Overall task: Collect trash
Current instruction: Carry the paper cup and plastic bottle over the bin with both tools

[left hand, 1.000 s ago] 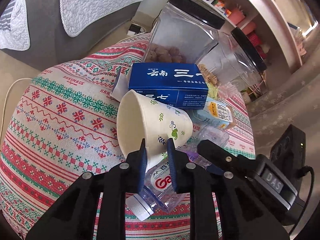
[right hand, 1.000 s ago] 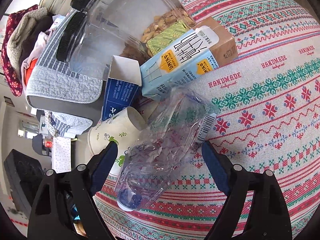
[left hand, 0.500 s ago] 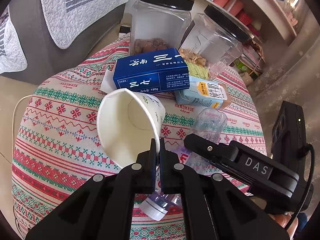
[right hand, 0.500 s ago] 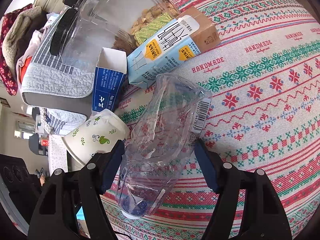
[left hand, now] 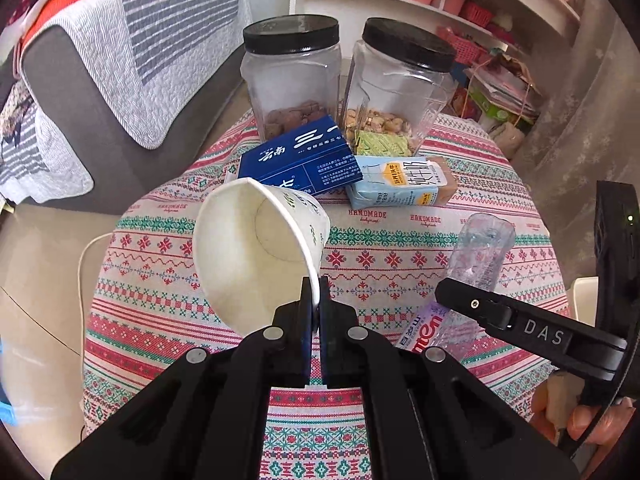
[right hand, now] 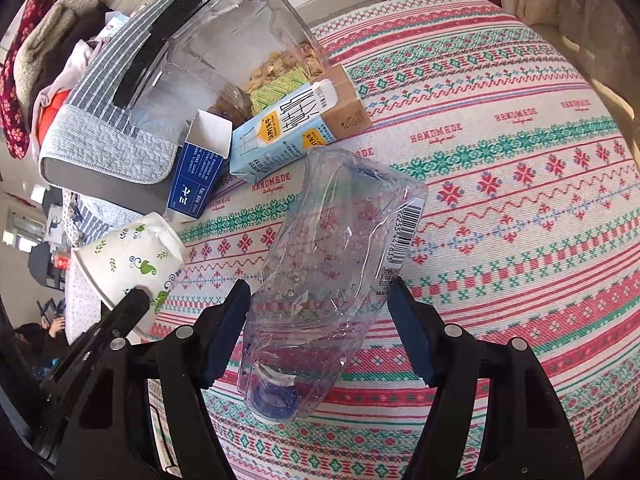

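"HANDMADE" is repeating across the tabletop [left hand: 400,216] cloth; left gripper [left hand: 319,292] jaws are pinching the paper cup [left hand: 256,248], right gripper [right hand: 320,320] jaws clamping the barcoded bottle [right hand: 332,264].

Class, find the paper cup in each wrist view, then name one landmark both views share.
Left wrist view: the paper cup sits centre-left, mouth toward the camera, its rim pinched by the left gripper.
Right wrist view: the cup is at lower left, showing its leaf-printed outside.
Shared landmark: the milk carton lying beside the blue box.
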A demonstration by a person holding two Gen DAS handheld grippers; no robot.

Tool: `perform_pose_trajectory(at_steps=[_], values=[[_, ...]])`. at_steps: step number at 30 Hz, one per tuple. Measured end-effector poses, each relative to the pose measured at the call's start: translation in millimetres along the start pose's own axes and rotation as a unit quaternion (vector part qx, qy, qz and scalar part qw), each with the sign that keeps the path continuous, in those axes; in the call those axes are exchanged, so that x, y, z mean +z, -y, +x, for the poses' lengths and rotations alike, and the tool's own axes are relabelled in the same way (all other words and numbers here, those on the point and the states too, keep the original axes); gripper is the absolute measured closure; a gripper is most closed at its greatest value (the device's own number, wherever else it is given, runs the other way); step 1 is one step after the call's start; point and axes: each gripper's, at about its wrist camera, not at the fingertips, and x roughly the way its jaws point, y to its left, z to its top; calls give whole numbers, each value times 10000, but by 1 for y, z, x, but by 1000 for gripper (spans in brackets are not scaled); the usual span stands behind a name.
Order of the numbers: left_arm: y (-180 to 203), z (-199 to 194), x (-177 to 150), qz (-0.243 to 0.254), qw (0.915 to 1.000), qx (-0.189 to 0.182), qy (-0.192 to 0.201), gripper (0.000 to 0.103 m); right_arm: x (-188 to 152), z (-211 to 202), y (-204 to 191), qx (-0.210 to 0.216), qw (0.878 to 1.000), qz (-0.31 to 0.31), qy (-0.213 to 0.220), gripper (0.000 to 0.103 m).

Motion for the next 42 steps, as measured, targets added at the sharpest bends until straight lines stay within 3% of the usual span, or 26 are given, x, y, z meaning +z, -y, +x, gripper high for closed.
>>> perform_pose_trajectory(at_steps=[9, 22, 31, 37, 42], values=[[35, -33, 1, 338, 9990, 115, 250, 101, -4, -55, 27, -435, 9975, -419, 375, 37], [96, -65, 1, 657, 9971, -66, 384, 101, -21, -138, 61, -872, 9881, -570, 1134, 38], [153, -75, -5, 879, 9922, -795, 396, 101, -48, -179, 89, -1537, 9706, -861, 1638, 38], [201, -61, -10, 1056, 9823, -1536, 190, 101, -70, -200, 116, -2230, 9455, -898, 2196, 38], [247, -48, -16, 1236, 9625, -2413, -37, 101, -104, -202, 129, -3396, 8917, -951, 2838, 38]])
